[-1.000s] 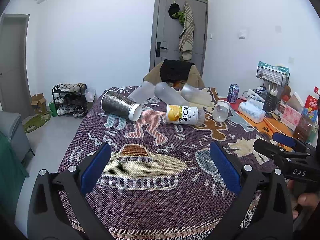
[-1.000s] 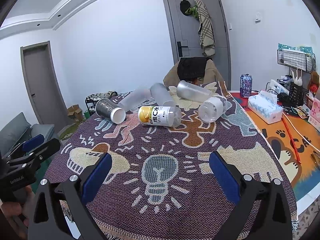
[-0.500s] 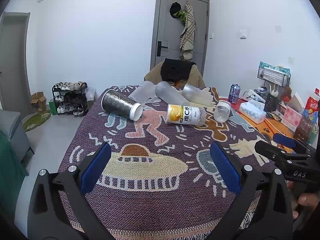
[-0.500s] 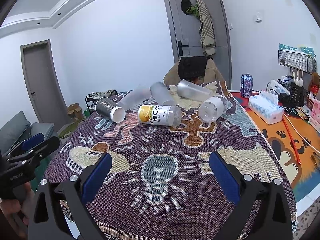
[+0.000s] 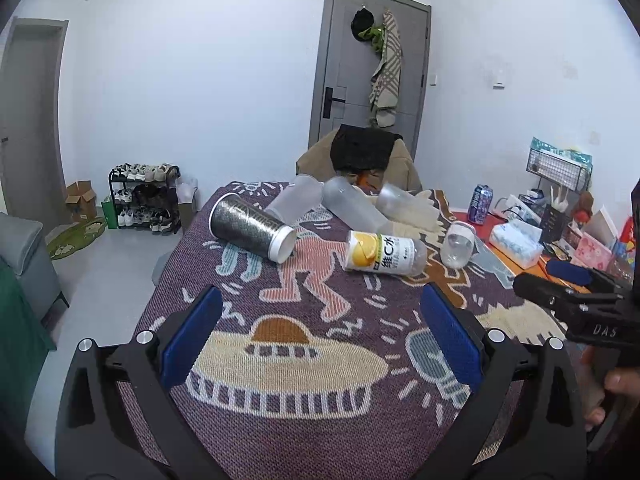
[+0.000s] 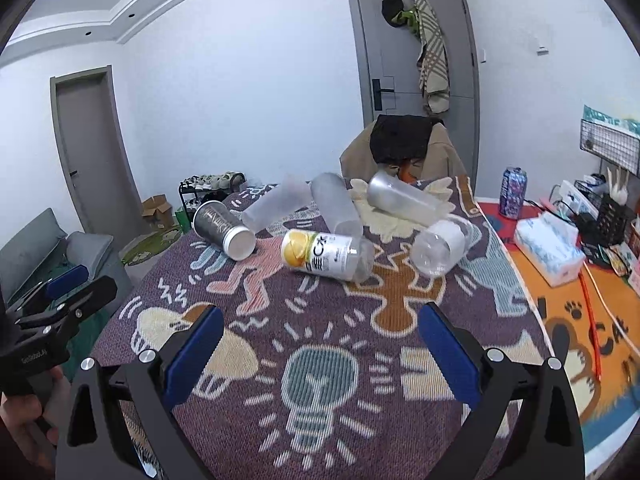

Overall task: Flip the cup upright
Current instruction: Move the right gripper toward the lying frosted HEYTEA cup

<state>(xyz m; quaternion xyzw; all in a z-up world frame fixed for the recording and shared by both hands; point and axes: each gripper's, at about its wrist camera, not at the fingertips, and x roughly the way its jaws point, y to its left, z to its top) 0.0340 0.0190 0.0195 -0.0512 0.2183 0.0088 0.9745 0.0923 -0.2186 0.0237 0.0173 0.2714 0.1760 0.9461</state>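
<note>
Several cups lie on their sides at the far end of a patterned cloth: a dark patterned cup with a white base [image 5: 250, 227] [image 6: 222, 229], a yellow-labelled clear cup [image 5: 382, 257] [image 6: 326, 255], a small clear cup [image 5: 458, 245] [image 6: 438, 250] and frosted cups [image 5: 348, 206] [image 6: 334, 208] behind. My left gripper [image 5: 320, 334] is open and empty, above the near cloth. My right gripper [image 6: 320, 342] is open and empty too, well short of the cups. Each gripper shows at the edge of the other's view.
The patterned cloth [image 6: 320, 392] covers the table. A tissue box [image 6: 550, 248], a drink can [image 6: 513, 192] and a wire rack stand on the orange mat at the right. A chair with clothes [image 5: 360, 156] stands behind the table. A shoe rack [image 5: 142, 196] stands at left.
Both views have drifted slightly; the cups sit a little nearer and lower in the frames. Both grippers stay open and no cup has moved.
</note>
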